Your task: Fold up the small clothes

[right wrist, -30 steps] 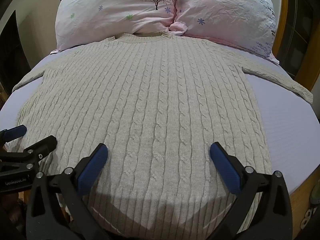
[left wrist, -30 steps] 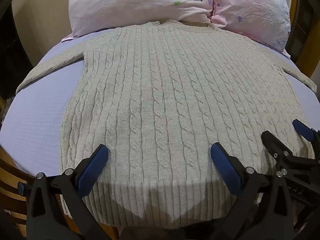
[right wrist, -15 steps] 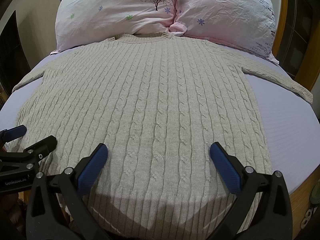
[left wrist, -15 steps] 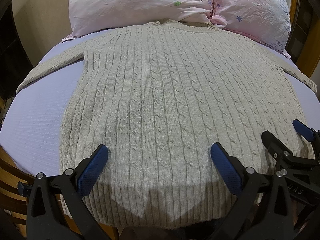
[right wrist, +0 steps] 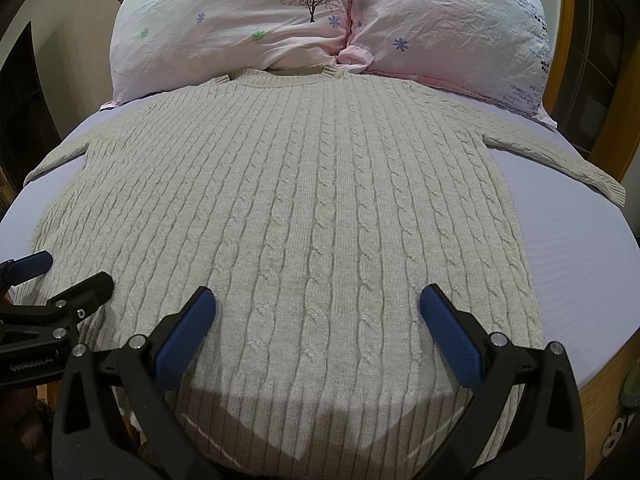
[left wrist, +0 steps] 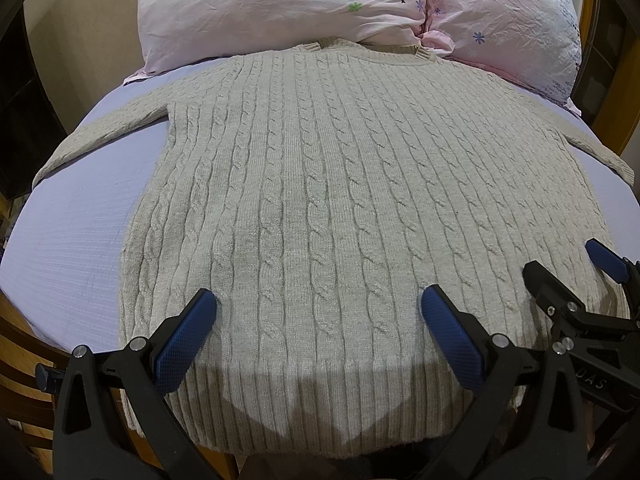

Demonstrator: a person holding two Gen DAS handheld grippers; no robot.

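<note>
Jaws wide apart, holding nothing, on left gripper (left wrist: 318, 314) and right gripper (right wrist: 316, 312); both above hem of flat-spread sweater (left wrist: 340, 184) on bed (left wrist: 76, 232)

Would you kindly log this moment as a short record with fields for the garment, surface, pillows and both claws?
garment: beige cable-knit sweater, spread flat, sleeves out to the sides
surface: lavender bed sheet
pillows: two pink floral pillows by the collar
left claw: open, above the hem, holding nothing
right claw: open, above the hem, holding nothing
fold: not begun
</note>
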